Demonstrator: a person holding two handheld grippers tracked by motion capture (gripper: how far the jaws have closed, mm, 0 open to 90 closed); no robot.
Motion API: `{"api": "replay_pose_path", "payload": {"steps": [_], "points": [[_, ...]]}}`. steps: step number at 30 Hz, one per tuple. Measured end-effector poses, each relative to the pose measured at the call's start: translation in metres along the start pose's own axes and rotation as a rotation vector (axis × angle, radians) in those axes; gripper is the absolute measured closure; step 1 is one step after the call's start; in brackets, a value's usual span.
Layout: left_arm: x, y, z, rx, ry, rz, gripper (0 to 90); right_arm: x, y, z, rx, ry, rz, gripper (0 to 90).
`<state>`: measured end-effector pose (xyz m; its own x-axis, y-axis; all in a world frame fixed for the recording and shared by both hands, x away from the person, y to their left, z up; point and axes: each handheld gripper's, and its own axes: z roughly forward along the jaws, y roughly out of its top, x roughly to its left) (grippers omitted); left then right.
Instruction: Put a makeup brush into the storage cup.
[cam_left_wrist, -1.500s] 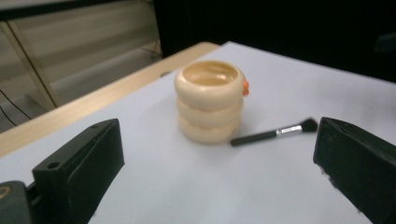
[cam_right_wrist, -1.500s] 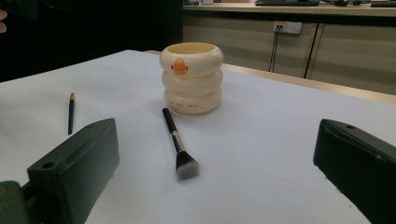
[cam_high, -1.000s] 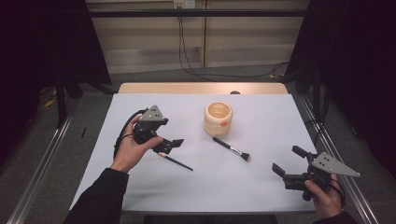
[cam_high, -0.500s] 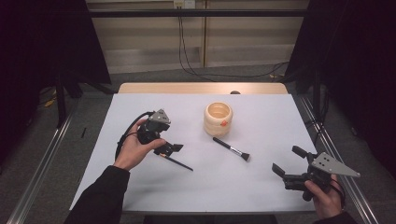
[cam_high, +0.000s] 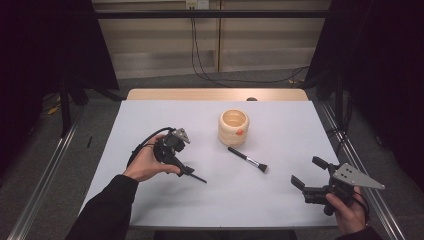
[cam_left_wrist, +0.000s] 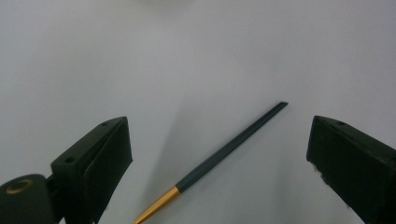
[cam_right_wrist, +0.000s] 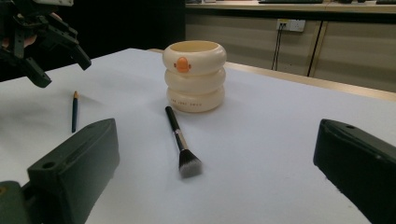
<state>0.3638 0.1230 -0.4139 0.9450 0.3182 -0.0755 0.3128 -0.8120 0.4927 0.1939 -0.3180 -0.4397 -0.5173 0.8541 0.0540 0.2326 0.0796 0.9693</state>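
A thin dark stick with a gold ferrule (cam_left_wrist: 224, 156) lies on the white table (cam_high: 280, 200), left of centre (cam_high: 194, 175). My left gripper (cam_high: 185, 167) tilts down just above it, open, and the stick (cam_right_wrist: 74, 112) lies between its jaws (cam_left_wrist: 219, 128) without touching them. A black-handled makeup brush (cam_high: 247, 160) lies near the middle. Just behind the brush (cam_right_wrist: 180, 140) stands a cream ringed cup (cam_high: 233, 127) with an orange mark. My right gripper (cam_high: 306, 171) rests low at the front right, open and holding nothing (cam_right_wrist: 217, 128), facing the cup (cam_right_wrist: 194, 77).
A wooden strip (cam_high: 215, 94) runs along the table's far edge. Metal rails (cam_high: 45, 170) flank both sides. Cables (cam_high: 200, 55) hang down the back wall. The left gripper (cam_right_wrist: 64, 72) hangs at the far left of the right gripper view.
My left gripper has moved right and down, tipping its open jaws over the thin stick. The right gripper, brush and cup have stayed where they were.
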Motion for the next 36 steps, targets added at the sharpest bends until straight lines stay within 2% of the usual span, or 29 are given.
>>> {"api": "replay_pose_path", "payload": {"steps": [1,2,3,5,10,11,13,18,22,24,28,29,31,32,36], "points": [[-0.001,-0.001,0.004,0.026,-0.002,0.006,7.1,0.000,0.000,0.000,0.000,-0.001,0.000,0.1],[-0.001,-0.001,0.004,0.026,-0.002,0.006,7.4,0.000,0.000,0.000,0.000,-0.001,0.000,0.1],[-0.001,-0.001,0.005,0.037,0.018,0.008,7.4,0.000,0.000,0.000,-0.002,-0.002,0.002,0.1],[-0.001,-0.003,0.007,0.049,0.016,0.011,8.0,0.000,0.000,0.000,-0.002,-0.002,-0.002,0.1],[-0.001,-0.006,0.007,0.075,0.017,0.068,20.2,0.000,0.000,0.000,-0.001,-0.002,0.000,0.1],[-0.002,-0.007,0.008,0.081,0.020,0.068,25.2,0.000,0.000,0.000,-0.007,-0.010,-0.004,0.1],[-0.001,-0.009,0.009,0.094,0.026,0.082,26.1,0.000,0.000,0.000,-0.007,-0.011,-0.005,0.1],[0.003,-0.012,0.009,0.107,-0.003,0.105,44.4,0.000,0.000,0.000,-0.007,-0.011,-0.005,0.1],[0.003,-0.014,0.014,0.137,-0.005,0.122,46.5,0.000,0.000,0.000,-0.005,-0.010,-0.005,0.1],[0.003,-0.014,0.015,0.138,-0.020,0.132,52.5,0.000,0.000,0.000,-0.001,-0.006,-0.002,0.1],[0.001,-0.013,0.018,0.145,-0.013,0.147,55.5,0.000,0.000,0.000,0.001,-0.009,0.001,0.1],[0.002,-0.012,0.019,0.163,-0.012,0.160,56.2,0.000,0.000,0.000,0.003,-0.004,0.000,0.1],[0.002,-0.012,0.021,0.168,-0.017,0.137,57.0,0.000,0.000,0.000,0.003,-0.005,0.000,0.1],[0.003,-0.012,0.022,0.184,-0.013,0.157,57.6,0.000,0.000,0.000,0.003,-0.004,0.001,0.1],[0.004,-0.014,0.026,0.204,-0.019,0.147,63.5,0.000,0.000,0.000,0.004,-0.004,-0.003,0.1]]}}
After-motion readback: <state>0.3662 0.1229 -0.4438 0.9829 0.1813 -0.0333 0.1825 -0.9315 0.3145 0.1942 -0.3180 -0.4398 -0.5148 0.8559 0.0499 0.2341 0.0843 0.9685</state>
